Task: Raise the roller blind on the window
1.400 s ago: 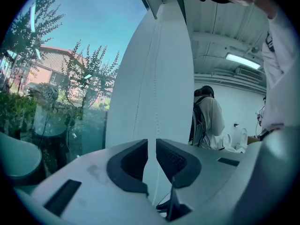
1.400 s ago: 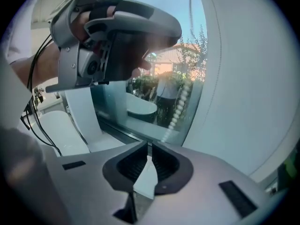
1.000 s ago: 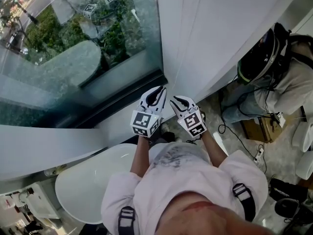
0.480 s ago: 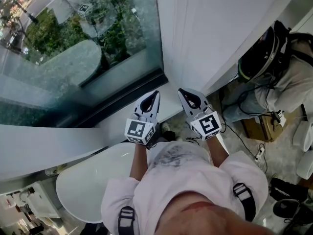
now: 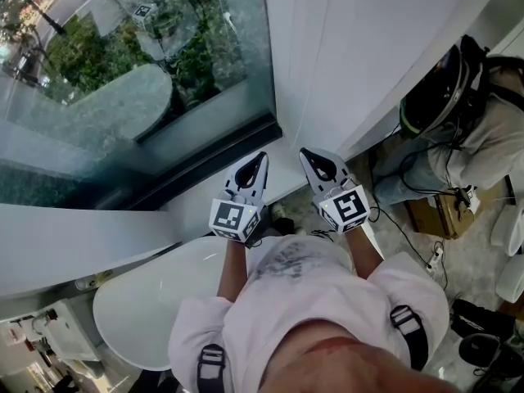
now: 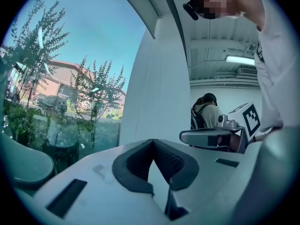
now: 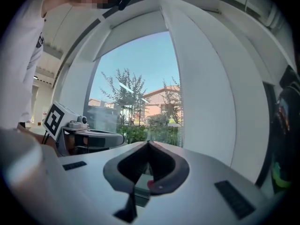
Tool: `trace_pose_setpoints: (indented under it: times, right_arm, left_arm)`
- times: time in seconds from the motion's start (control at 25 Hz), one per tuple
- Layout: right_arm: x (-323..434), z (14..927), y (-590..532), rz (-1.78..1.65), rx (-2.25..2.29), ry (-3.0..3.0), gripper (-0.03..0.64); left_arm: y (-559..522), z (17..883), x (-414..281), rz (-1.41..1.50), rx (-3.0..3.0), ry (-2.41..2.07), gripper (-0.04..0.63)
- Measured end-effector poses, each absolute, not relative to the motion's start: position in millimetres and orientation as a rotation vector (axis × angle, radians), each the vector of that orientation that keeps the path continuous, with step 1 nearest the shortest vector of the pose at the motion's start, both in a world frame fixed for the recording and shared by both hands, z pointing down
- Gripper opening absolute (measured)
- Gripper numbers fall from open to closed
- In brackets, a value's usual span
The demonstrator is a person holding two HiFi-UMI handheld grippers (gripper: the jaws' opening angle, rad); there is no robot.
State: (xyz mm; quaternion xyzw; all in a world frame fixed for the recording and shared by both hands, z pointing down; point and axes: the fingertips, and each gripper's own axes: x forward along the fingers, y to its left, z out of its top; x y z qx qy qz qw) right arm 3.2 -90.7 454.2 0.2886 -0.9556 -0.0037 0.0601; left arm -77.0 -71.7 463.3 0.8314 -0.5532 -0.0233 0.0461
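Observation:
The window (image 5: 123,80) fills the upper left of the head view, and its pane is bare. In both gripper views no blind fabric hangs across the glass (image 6: 70,78) (image 7: 140,88). My left gripper (image 5: 260,155) is held in front of my chest and points at the window's lower corner. Its jaws are shut, with the tips (image 6: 153,141) touching and nothing between them. My right gripper (image 5: 304,151) is beside it, a hand's width to the right. It is also shut and empty (image 7: 149,142). No cord or chain is visible.
A white wall column (image 5: 368,47) stands right of the pane. A round white table (image 5: 155,301) is at my lower left. At the right, a person with a black backpack (image 5: 442,97) crouches by a cardboard box (image 5: 438,215) and floor cables (image 5: 401,228).
The two grippers were close together a second ago and have since moved apart and come slightly toward me. The left jaws, then slightly parted, have shut. Little has moved in the last half second.

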Motion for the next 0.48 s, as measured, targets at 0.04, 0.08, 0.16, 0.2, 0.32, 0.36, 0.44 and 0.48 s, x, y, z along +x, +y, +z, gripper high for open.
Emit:
trace_pose_setpoints:
  times: [0.04, 0.08, 0.16, 0.2, 0.32, 0.36, 0.44, 0.48]
  right_arm:
    - [3.0, 453.8, -90.5, -0.011, 0.871, -2.892, 0.06]
    - [2.9, 453.5, -90.3, -0.011, 0.868, -2.892, 0.06]
    - [3.5, 453.1, -90.1, -0.012, 0.865, -2.892, 0.06]
    - [3.7, 452.9, -90.2, -0.013, 0.864, -2.892, 0.06]
    - [2.6, 451.6, -90.3, -0.019, 0.861, -2.895, 0.06]
    - [2.2, 450.8, -90.3, -0.022, 0.861, -2.896, 0.061]
    - [2.1, 449.8, -90.7, -0.027, 0.86, -2.898, 0.06]
    - [2.4, 449.7, -91.0, -0.029, 0.86, -2.898, 0.06]
  left_arm:
    - [-71.6, 462.8, -76.9, -0.07, 2.538, -1.69, 0.008]
    - [-71.3, 462.3, -76.7, -0.07, 2.538, -1.691, 0.008]
    - [-70.8, 461.5, -76.1, -0.07, 2.537, -1.693, 0.008]
    - [-70.8, 461.4, -76.0, -0.07, 2.537, -1.695, 0.008]
    - [-70.8, 461.0, -77.1, -0.068, 2.537, -1.7, 0.008]
    - [-70.9, 460.6, -77.5, -0.067, 2.538, -1.702, 0.008]
    - [-71.1, 460.1, -77.5, -0.065, 2.538, -1.706, 0.008]
    - [-71.2, 460.3, -77.3, -0.063, 2.538, -1.708, 0.008]
